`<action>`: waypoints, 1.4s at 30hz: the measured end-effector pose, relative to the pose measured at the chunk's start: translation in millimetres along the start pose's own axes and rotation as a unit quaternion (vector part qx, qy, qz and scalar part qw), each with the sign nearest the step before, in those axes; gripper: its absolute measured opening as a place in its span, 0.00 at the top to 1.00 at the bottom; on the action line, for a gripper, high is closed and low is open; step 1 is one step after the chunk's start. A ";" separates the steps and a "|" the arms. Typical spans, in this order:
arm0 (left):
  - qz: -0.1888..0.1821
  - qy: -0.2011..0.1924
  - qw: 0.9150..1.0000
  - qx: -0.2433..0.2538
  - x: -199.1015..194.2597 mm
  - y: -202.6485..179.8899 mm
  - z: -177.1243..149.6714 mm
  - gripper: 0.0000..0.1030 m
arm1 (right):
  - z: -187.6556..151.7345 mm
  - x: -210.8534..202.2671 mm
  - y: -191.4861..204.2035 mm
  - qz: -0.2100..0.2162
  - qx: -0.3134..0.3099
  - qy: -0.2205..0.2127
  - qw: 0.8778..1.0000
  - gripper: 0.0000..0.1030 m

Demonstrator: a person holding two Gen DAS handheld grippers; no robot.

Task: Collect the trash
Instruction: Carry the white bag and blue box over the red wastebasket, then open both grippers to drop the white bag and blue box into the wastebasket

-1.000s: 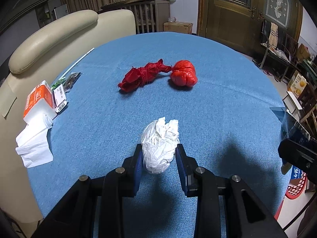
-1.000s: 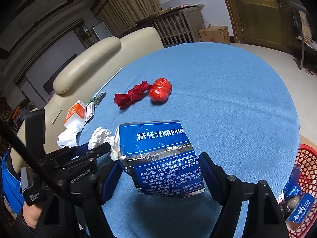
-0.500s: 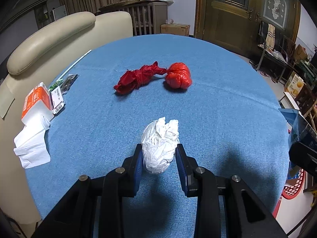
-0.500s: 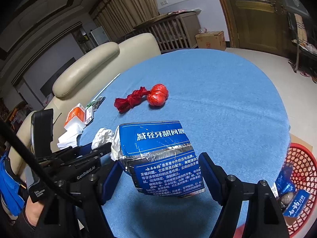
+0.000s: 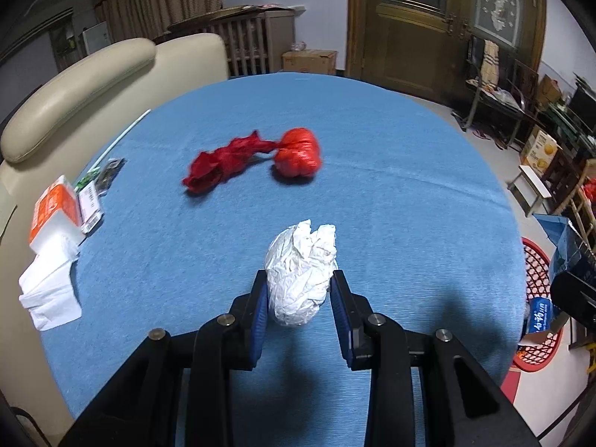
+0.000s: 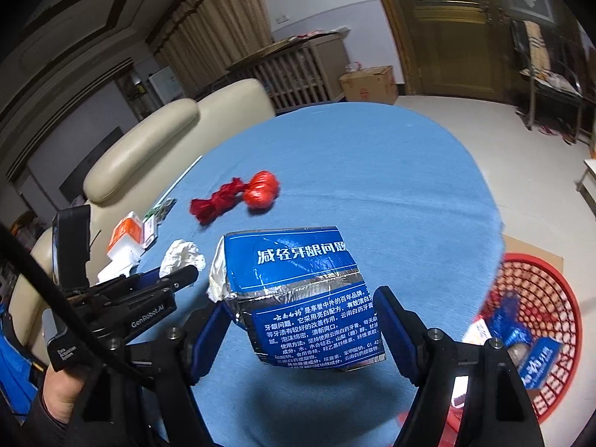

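My left gripper (image 5: pixel 299 290) is shut on a crumpled white paper ball (image 5: pixel 301 273), held above the blue table (image 5: pixel 391 186). It also shows in the right wrist view (image 6: pixel 181 257). My right gripper (image 6: pixel 301 316) is shut on a torn blue toothpaste box (image 6: pixel 301 294) with silver foil edges, held above the table's near edge. A red plastic bag (image 5: pixel 257 156) lies knotted on the table's middle; it also shows in the right wrist view (image 6: pixel 238 195). A red mesh trash basket (image 6: pixel 540 320) stands on the floor at the right, holding blue wrappers.
An orange-and-white tissue pack (image 5: pixel 56 212), loose white tissues (image 5: pixel 50 290), a small labelled packet (image 5: pixel 91 205) and a white straw (image 5: pixel 123 138) lie at the table's left edge. A cream sofa (image 5: pixel 74 85) stands behind the table. The basket also shows in the left wrist view (image 5: pixel 540 298).
Both grippers have moved right with their loads still held. The red basket has come further into both views.
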State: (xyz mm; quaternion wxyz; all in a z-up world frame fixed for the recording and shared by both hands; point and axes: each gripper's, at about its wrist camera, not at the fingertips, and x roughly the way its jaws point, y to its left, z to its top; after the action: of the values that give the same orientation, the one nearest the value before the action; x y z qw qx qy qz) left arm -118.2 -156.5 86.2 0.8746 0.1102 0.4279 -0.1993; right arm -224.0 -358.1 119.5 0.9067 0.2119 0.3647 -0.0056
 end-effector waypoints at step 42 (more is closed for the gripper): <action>-0.157 0.011 0.966 0.205 -4.5 -230.5 9.7 0.67 | -27.8 -51.3 -221.7 -0.143 0.160 -0.008 0.977 0.22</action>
State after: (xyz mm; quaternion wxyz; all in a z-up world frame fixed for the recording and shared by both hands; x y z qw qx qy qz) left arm -216.0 -365.5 90.6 0.7864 0.2202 0.3995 -0.4165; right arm -316.6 -556.5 51.3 0.8541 0.2996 0.3780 -0.1948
